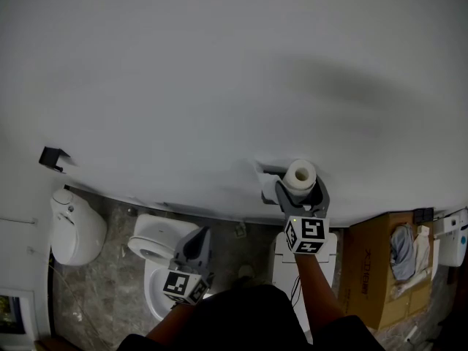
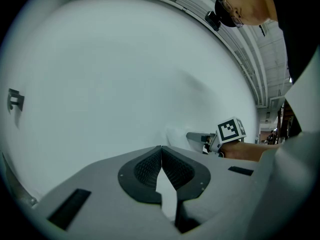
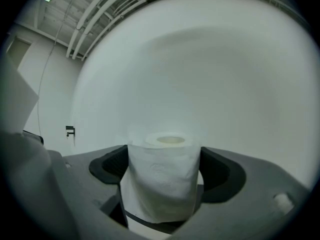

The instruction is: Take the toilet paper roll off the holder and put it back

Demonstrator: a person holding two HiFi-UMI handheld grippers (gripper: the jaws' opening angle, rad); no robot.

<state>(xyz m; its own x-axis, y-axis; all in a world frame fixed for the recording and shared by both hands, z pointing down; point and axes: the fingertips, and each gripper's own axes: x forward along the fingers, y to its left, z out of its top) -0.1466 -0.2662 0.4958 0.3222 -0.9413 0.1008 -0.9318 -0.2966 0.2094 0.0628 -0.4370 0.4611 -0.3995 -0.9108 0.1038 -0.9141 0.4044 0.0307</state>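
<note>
**Grippers, two.** You are holding the right gripper (image 1: 301, 194) up against the white wall (image 1: 219, 64). Its jaws are standing wide apart, one on each side of the roll, and the pads are lying close along the paper without denting it. You are holding the left gripper (image 1: 199, 235) lower and further left. Its jaws are meeting tip to tip, with nothing sitting between them.

**Marker cubes, two.** One (image 1: 307, 235) is riding on the right gripper and one (image 1: 184, 286) on the left.

**Toilet paper roll (image 1: 300, 172), one.** It is standing upright with the core opening facing up, between the right jaws and just beside the holder (image 1: 268, 174) on the wall. Whether it is resting on that holder is not showing.

**Toilet (image 1: 155, 243), one.** It is sitting on the floor under the left gripper.

**White rounded container (image 1: 73, 229), one.** It is standing at the far left.

**Cardboard box (image 1: 376, 269), one.** It is lying open at the right, with cloth showing inside.

**Black wall bracket (image 1: 53, 157), one.** It is hanging well apart from the roll, to the left.
</note>
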